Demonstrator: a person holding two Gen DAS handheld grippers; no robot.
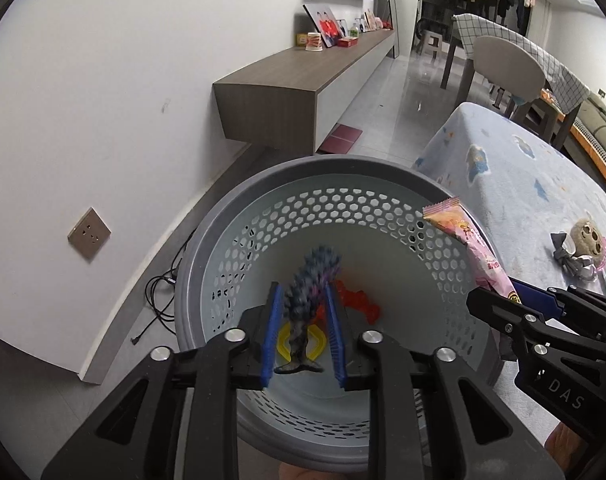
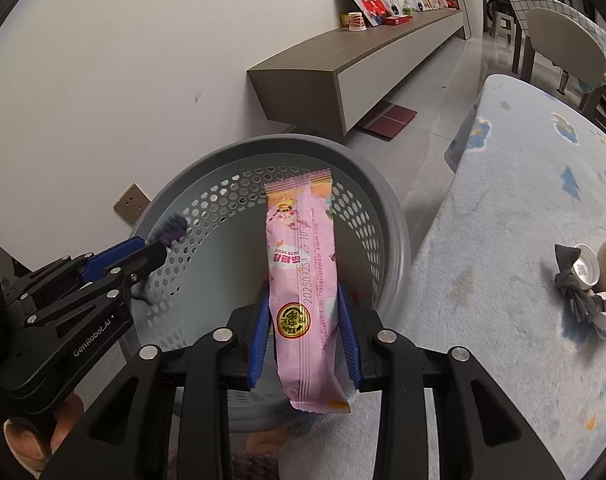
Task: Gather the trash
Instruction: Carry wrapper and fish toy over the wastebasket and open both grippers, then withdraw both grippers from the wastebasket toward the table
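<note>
A round grey perforated bin [image 1: 383, 168] stands on the floor by the table; it also shows in the right wrist view [image 2: 391, 208]. My left gripper [image 1: 303, 300] hangs over it, jaws parted, with a blurred dark spiky toy figure [image 1: 309, 284] between the fingers, loose from the pads. Orange [image 1: 357, 300] and yellow [image 1: 317, 342] pieces lie at the bin's bottom. My right gripper [image 2: 303, 300] is shut on a pink snack wrapper [image 2: 301, 264] over the bin's right side; the wrapper also shows in the left wrist view [image 1: 471, 248].
A table with a light blue patterned cloth [image 2: 523, 220] stands right of the bin, holding a plush toy [image 1: 587, 234], a crumpled foil wrapper [image 2: 587, 292] and dark scraps. A low wall cabinet [image 1: 303, 80], a wall socket [image 1: 89, 233] and a floor cable [image 1: 159, 300] lie to the left.
</note>
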